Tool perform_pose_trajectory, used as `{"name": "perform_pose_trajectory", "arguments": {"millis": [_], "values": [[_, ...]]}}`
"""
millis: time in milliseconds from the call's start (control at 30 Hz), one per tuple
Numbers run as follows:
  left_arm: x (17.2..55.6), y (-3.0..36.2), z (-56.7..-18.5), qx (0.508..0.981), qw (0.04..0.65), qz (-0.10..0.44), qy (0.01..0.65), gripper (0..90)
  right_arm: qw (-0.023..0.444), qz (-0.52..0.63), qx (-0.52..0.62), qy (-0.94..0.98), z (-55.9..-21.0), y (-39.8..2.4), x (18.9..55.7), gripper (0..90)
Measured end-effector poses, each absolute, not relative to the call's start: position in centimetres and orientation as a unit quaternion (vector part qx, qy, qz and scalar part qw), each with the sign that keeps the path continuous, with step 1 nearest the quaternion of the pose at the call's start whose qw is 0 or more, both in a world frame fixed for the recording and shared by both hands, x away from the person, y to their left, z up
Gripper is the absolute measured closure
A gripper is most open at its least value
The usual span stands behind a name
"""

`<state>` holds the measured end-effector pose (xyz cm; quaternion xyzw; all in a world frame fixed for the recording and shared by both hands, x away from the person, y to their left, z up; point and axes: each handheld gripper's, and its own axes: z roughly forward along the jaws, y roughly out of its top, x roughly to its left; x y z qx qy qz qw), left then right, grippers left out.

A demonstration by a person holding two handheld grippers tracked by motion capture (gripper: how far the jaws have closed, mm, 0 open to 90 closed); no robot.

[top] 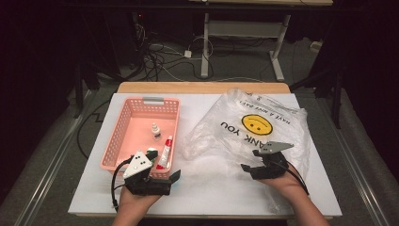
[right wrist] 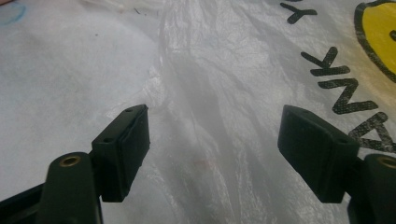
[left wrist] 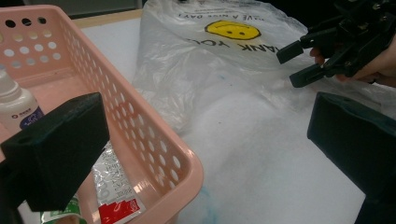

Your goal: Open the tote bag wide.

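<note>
The right gripper [top: 250, 169] hovers low over the smiley plastic bag [top: 256, 129] at the counter's right side, jaws apart and empty. The left gripper [top: 168, 181] waits wide open by the pink basket [top: 123, 134], whose dropper bottle [top: 155, 131] and tube [top: 166, 153] look still unpacked.

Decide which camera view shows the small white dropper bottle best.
The high view: the dropper bottle stands whole and upright in the pink basket. The left gripper view cuts it at the frame's edge.
</note>
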<state>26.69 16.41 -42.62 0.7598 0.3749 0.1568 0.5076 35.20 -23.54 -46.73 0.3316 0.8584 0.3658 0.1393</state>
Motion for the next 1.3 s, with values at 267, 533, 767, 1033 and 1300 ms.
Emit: {"name": "perform_pose_trajectory", "arguments": {"millis": [267,533,767,1033,1300], "values": [[27.0,16.3,-42.5,0.759,0.511,0.156,0.371,0.0,0.150,0.344,0.320,0.870,-47.5,-23.0,35.6,38.3],[26.8,16.3,-42.5,0.763,0.509,0.156,0.367,0.0,0.146,0.342,0.312,0.874,-47.8,-22.9,35.7,60.3],[26.8,16.2,-42.5,0.765,0.508,0.156,0.365,0.0,0.142,0.345,0.320,0.871,-47.8,-23.2,36.1,77.9],[27.0,16.1,-42.6,0.767,0.507,0.153,0.364,0.0,0.140,0.356,0.332,0.862,-47.8,-23.7,36.3,90.0],[26.9,16.5,-42.6,0.765,0.508,0.158,0.364,0.0,0.160,0.396,0.338,0.839,-46.7,-24.6,35.8,90.0]]}}
